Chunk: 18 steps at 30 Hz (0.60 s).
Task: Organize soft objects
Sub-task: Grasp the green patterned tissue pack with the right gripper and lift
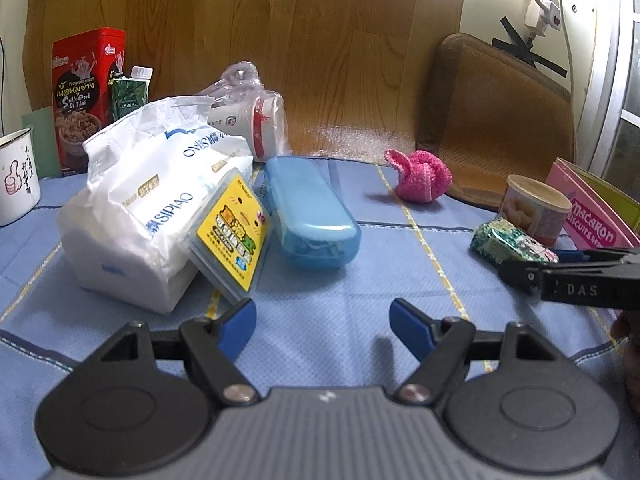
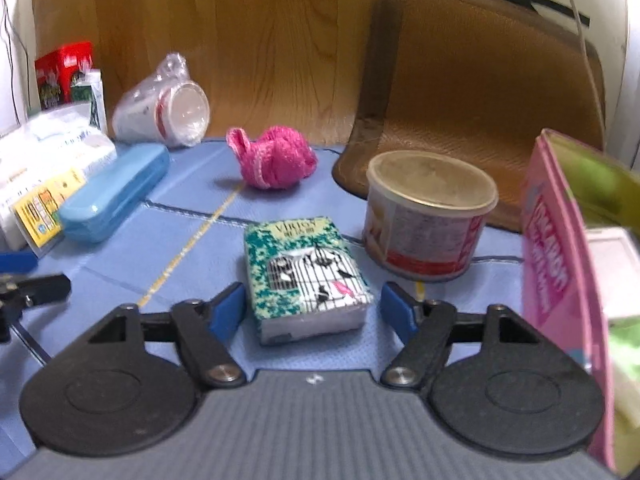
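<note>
One green-patterned tissue pack (image 2: 306, 276) with a birdcage print lies flat at lower centre between the spread fingers of the right gripper (image 2: 312, 312), untouched. One pink knitted bundle (image 2: 274, 158) sits upper centre. Left gripper (image 1: 324, 324): fingers apart, holding nothing.

The macaron box (image 2: 560, 264) is cut off at the right edge, its lettering blurred beyond reading.

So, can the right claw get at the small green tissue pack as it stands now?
Probably yes. The right claw is open, with the green tissue pack lying flat between its fingers, apart from both. The can stands beside it, but nothing blocks the way.
</note>
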Tool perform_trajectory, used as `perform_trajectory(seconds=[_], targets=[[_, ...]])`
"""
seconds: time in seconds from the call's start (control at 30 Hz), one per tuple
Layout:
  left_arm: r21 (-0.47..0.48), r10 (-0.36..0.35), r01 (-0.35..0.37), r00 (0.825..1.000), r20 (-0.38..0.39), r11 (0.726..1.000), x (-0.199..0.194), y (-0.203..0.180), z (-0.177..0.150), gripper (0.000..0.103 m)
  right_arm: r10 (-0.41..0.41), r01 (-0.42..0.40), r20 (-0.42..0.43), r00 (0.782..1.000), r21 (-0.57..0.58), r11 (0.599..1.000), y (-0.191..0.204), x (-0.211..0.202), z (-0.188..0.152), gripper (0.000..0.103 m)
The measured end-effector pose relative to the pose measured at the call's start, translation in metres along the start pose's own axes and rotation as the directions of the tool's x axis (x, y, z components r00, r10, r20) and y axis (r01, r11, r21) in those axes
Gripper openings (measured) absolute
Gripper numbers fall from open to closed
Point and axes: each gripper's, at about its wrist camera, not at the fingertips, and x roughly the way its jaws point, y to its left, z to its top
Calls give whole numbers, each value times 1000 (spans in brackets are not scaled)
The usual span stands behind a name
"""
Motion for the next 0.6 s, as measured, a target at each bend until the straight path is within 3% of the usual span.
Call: perform_trajectory(seconds=[0.07, 0.43, 0.6], targets=[[-4, -4, 4, 1000, 1, 1000, 0, 1, 0, 76, 2, -2, 5, 1000, -10, 1000, 5, -5, -3, 59], [-23, -15, 15, 1000, 4, 1000, -2, 2, -1, 77, 183, -181, -1, 983, -158, 971, 45, -73, -47, 59], [-22, -15, 15, 1000, 4, 1000, -2, 2, -1, 77, 174, -165, 22, 985, -215, 963, 57, -84, -58, 59]])
